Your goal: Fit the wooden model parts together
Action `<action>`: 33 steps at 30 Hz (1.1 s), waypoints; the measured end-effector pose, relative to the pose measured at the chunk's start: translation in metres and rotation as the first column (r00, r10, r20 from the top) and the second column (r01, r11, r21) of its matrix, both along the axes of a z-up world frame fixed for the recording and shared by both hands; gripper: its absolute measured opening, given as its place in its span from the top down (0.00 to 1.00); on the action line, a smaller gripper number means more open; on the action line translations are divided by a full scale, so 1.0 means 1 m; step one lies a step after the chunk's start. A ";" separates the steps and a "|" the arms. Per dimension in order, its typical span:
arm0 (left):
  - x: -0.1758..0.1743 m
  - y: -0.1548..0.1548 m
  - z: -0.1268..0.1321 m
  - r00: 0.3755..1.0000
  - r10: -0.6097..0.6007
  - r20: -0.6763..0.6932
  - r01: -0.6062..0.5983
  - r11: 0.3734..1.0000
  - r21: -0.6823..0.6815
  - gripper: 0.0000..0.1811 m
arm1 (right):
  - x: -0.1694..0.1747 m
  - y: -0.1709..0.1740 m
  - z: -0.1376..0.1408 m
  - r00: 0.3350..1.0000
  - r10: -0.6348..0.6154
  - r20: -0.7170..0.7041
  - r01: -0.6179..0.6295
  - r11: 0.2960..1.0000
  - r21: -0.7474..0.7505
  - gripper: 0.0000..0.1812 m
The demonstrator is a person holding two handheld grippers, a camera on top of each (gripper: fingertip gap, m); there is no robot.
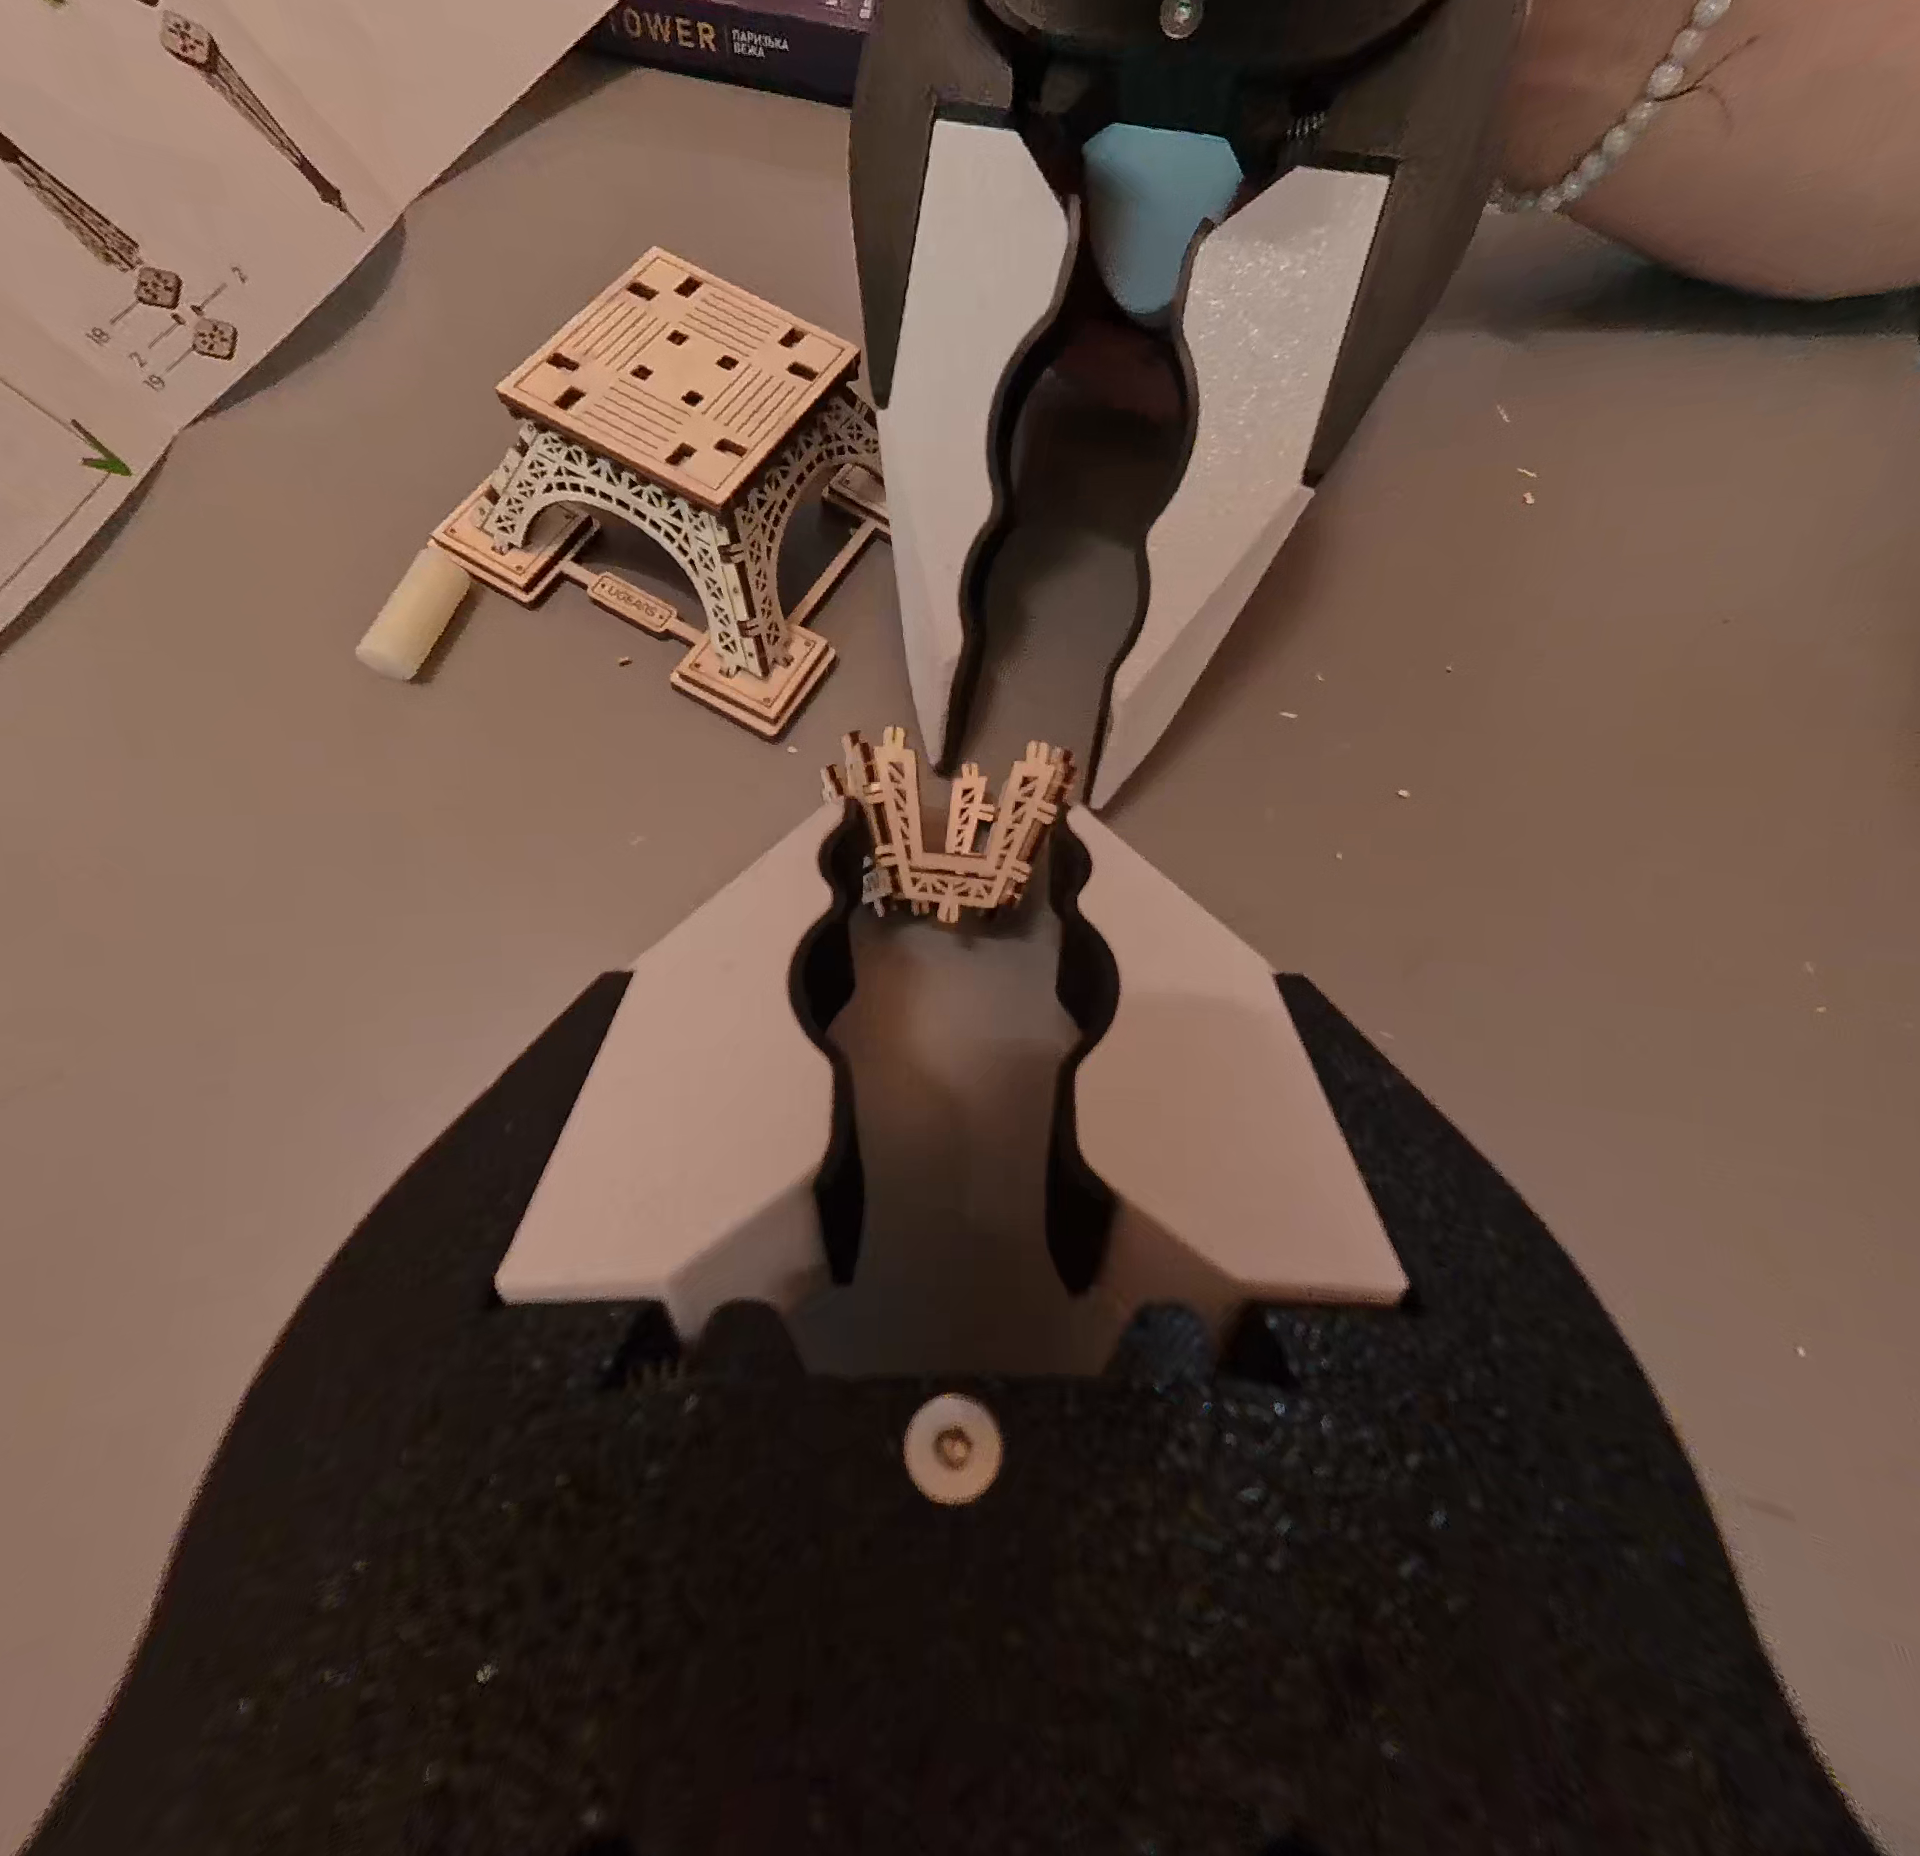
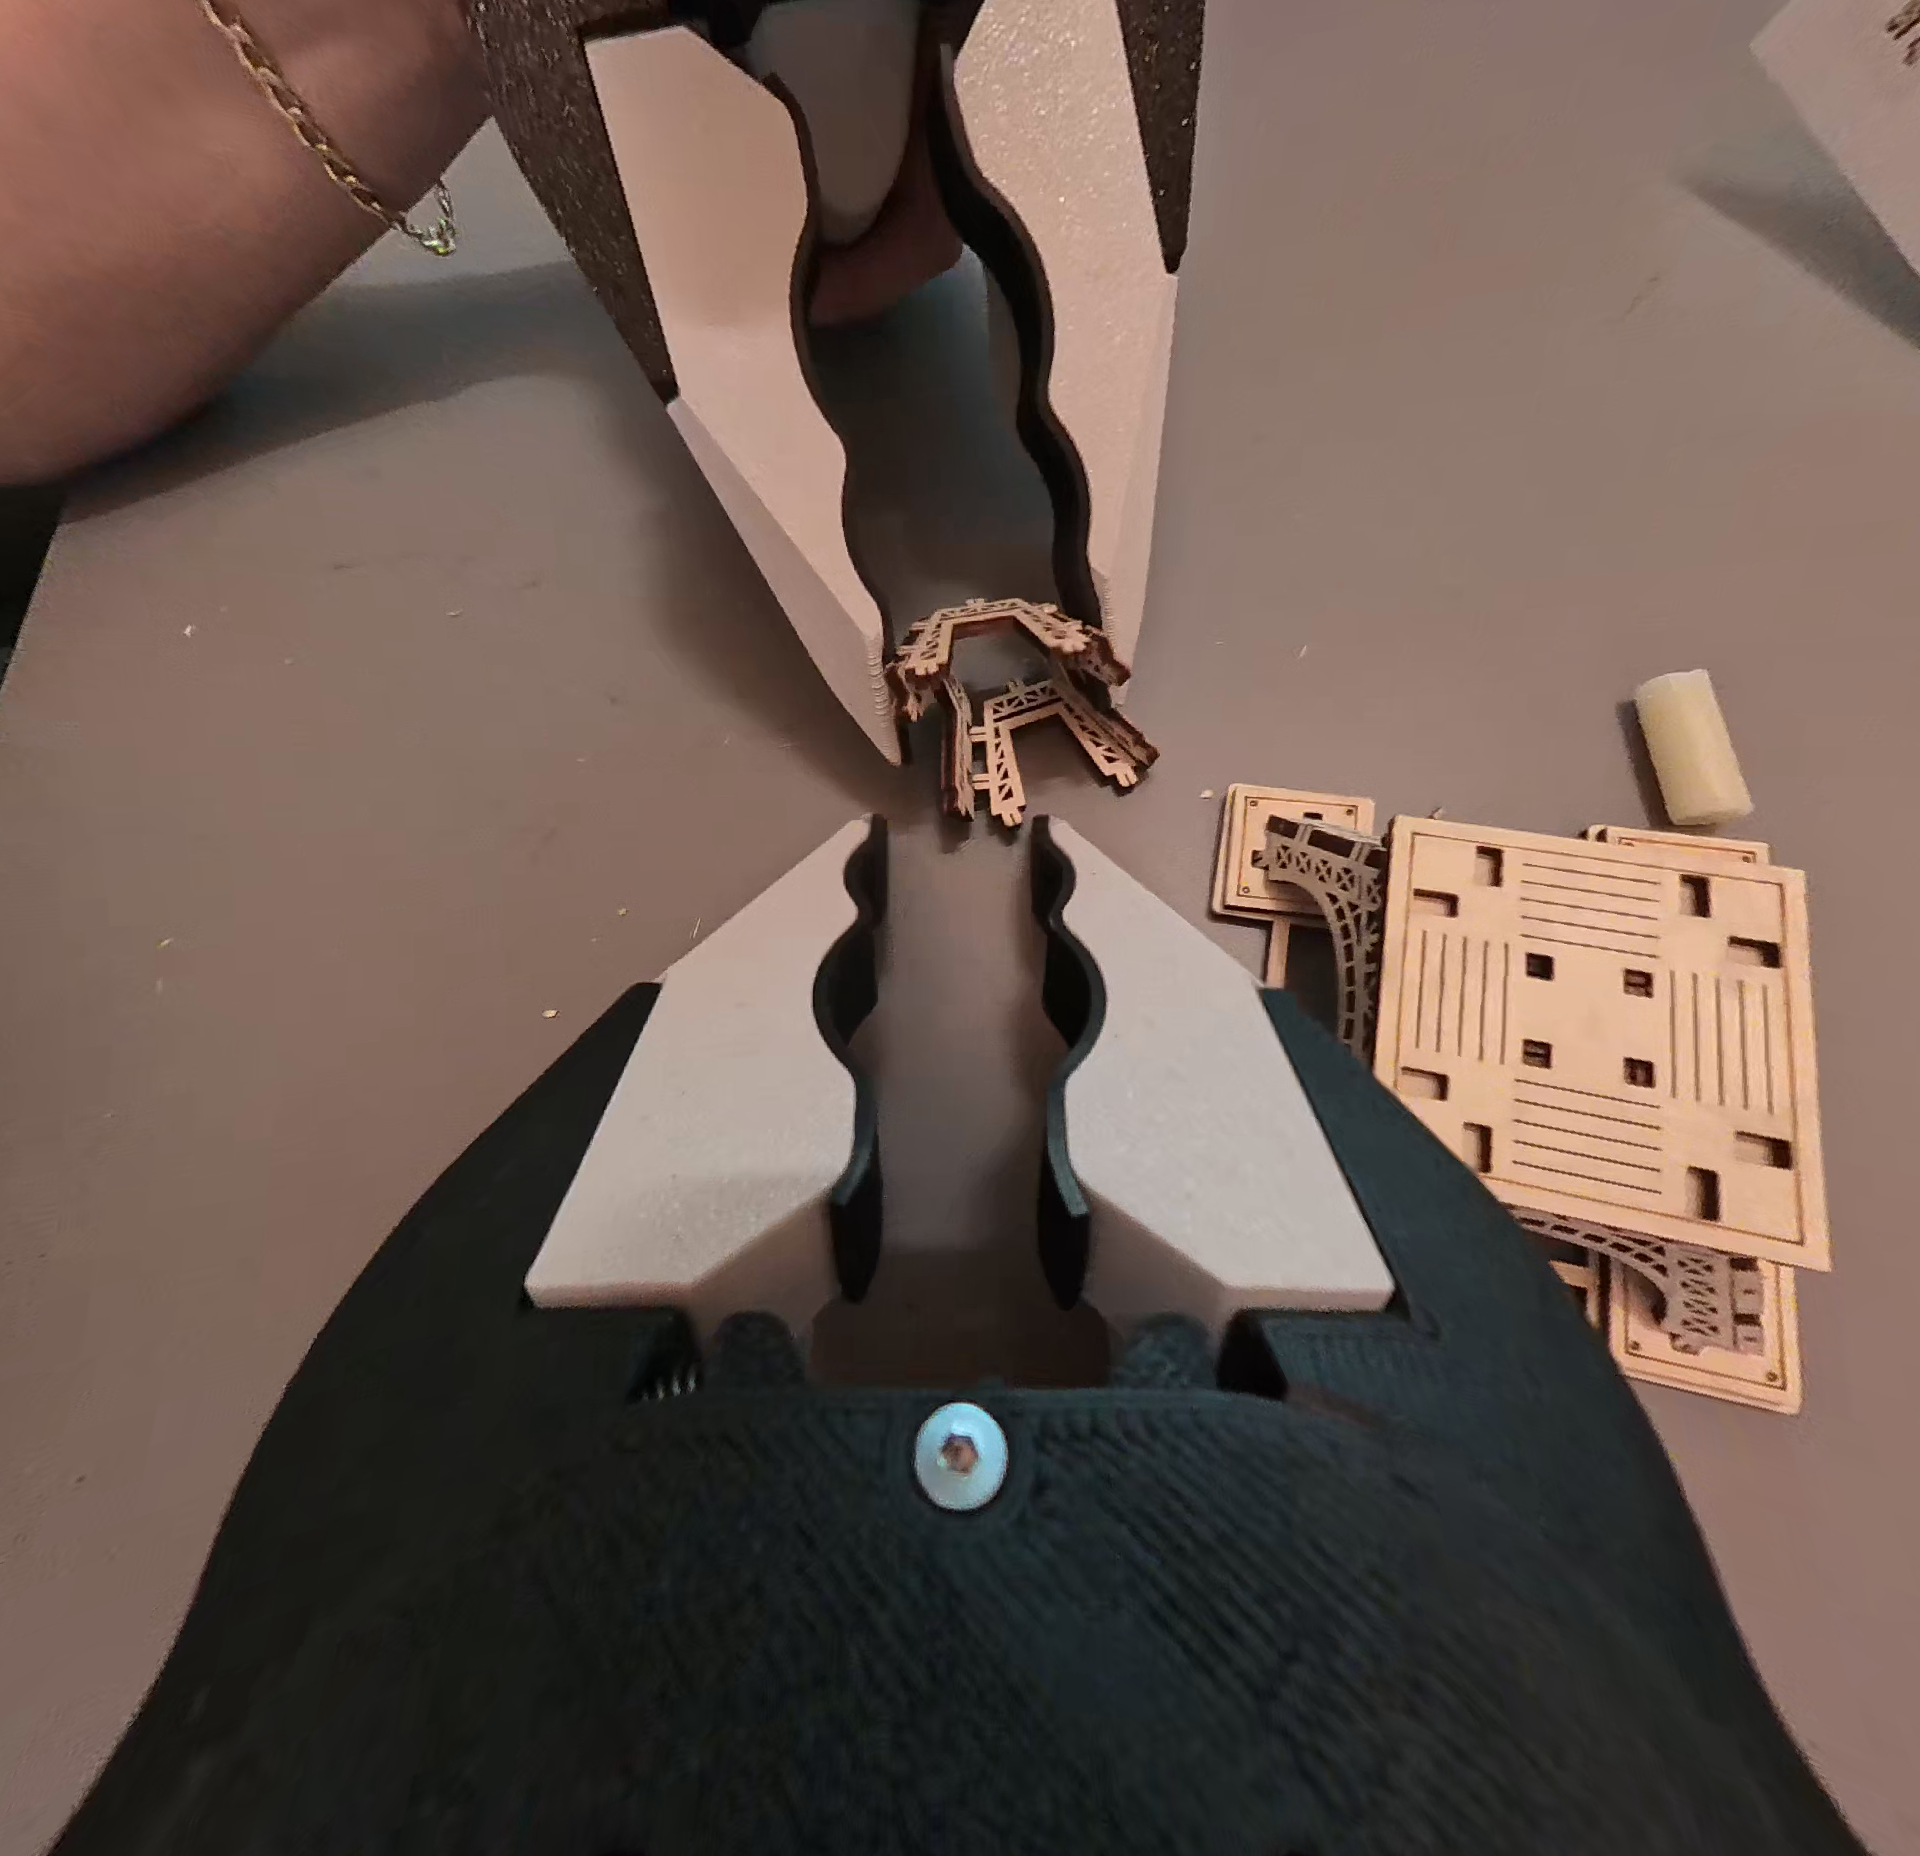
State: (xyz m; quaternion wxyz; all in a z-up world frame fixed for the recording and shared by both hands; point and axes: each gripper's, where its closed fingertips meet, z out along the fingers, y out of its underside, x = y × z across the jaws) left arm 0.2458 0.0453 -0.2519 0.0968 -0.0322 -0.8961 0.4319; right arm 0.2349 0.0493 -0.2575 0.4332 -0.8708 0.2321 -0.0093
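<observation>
- Gripping the small pale lattice-cut wooden tower section, the left claw is clenched on it, mid-surface.
- Right claw released, empty; nip gently, those legs look brittle.

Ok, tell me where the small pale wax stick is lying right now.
The wax stick lies on the grey table, touching the left foot of the wooden tower base; in the right wrist view it sits just beyond that base, at the right.

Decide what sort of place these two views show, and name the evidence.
Probably a hobby or craft table: a grey tabletop holding a part-built wooden tower base, a folded instruction sheet and the kit's box.
</observation>
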 end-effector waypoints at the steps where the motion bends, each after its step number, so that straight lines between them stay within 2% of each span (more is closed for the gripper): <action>1: 0.000 0.000 0.000 1.000 -0.002 0.007 0.002 1.000 0.000 0.82 | 0.002 -0.001 0.001 1.000 -0.015 0.005 0.015 1.000 0.006 0.86; 4: -0.002 0.000 -0.001 0.999 -0.013 0.037 0.013 1.000 0.000 0.81 | 0.011 -0.003 0.001 0.998 -0.067 0.002 0.067 0.998 0.006 0.84; 8: -0.006 0.000 -0.002 0.996 -0.041 0.075 0.041 0.999 0.002 0.81 | 0.007 0.001 -0.002 0.998 -0.022 0.056 0.024 0.999 -0.037 0.85; 11: -0.008 0.000 -0.003 0.992 -0.049 0.115 0.049 0.999 0.003 0.81 | 0.002 0.004 -0.003 0.997 0.021 0.078 -0.017 0.998 -0.055 0.91; 15: -0.010 0.001 -0.004 0.987 -0.048 0.155 0.048 0.999 0.003 0.81 | 0.000 0.005 -0.004 0.991 0.038 0.128 -0.027 0.996 -0.084 0.92; 27: -0.009 0.002 -0.004 0.984 -0.016 0.180 0.017 1.000 -0.002 0.81 | 0.000 0.006 -0.004 0.992 0.017 0.127 -0.006 0.996 -0.084 0.92; 33: -0.005 0.004 -0.004 0.989 0.015 0.144 -0.016 1.000 0.005 0.79 | 0.000 0.006 -0.004 0.995 0.014 0.098 -0.008 0.998 -0.067 0.92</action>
